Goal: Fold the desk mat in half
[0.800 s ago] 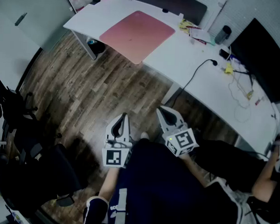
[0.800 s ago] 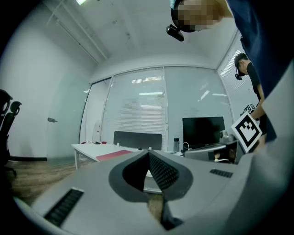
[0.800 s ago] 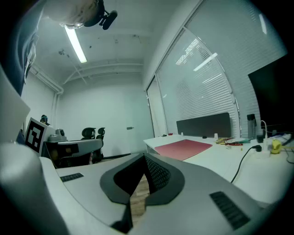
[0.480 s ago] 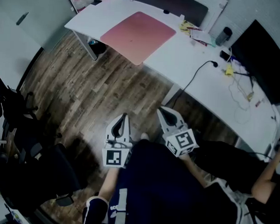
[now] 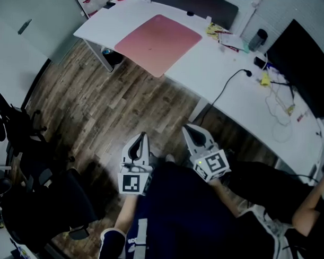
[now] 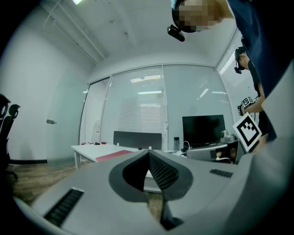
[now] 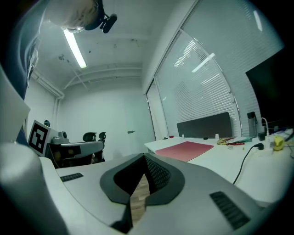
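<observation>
Approach comes first: desk mat (image 5: 157,42) lies flat, unfolded, on the table (image 5: 206,64), well apart from the left hand-held gripper (image 5: 143,135) and right hand-held gripper (image 5: 187,128), both closed on nothing. Next, likely: walk closer, open jaws at one mat edge.

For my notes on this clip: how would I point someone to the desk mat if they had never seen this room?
Find the long white desk running across the top of the head view. Toward its left end, away from the monitor and the black cable, lies the desk mat. It is the one large pink rectangle there, lying flat and unfolded.
</observation>
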Available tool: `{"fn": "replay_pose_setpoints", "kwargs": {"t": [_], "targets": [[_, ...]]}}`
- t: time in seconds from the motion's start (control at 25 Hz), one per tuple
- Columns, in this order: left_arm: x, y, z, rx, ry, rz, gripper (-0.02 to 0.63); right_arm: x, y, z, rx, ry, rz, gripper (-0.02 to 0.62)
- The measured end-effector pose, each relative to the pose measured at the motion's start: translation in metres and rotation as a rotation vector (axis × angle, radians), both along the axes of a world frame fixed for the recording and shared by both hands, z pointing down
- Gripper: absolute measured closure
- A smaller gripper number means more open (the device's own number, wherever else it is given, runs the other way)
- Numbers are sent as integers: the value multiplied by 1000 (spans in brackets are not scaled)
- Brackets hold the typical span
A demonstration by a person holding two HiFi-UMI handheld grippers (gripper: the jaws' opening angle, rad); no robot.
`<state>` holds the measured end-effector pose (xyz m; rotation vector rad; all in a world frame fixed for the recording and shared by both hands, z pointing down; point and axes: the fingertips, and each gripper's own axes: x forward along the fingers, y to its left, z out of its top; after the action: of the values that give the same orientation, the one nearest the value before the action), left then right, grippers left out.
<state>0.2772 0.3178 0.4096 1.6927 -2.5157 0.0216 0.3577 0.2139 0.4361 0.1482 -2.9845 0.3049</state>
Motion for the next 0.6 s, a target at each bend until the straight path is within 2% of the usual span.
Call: {"fn": "replay_pose_setpoints", "kwargs": {"t": [0.12,0.36,0.6], "targets": [[-2,-5,2,-8,-4,17,604,-1,-3,-1,-17,-35,3,592],[-16,-11,6,-6,29,27,604,-7,-9,8,-11,3,28,592],[-43,-24,11,-1,37,59,604,-31,-22,12,-38,29,59,592]]}}
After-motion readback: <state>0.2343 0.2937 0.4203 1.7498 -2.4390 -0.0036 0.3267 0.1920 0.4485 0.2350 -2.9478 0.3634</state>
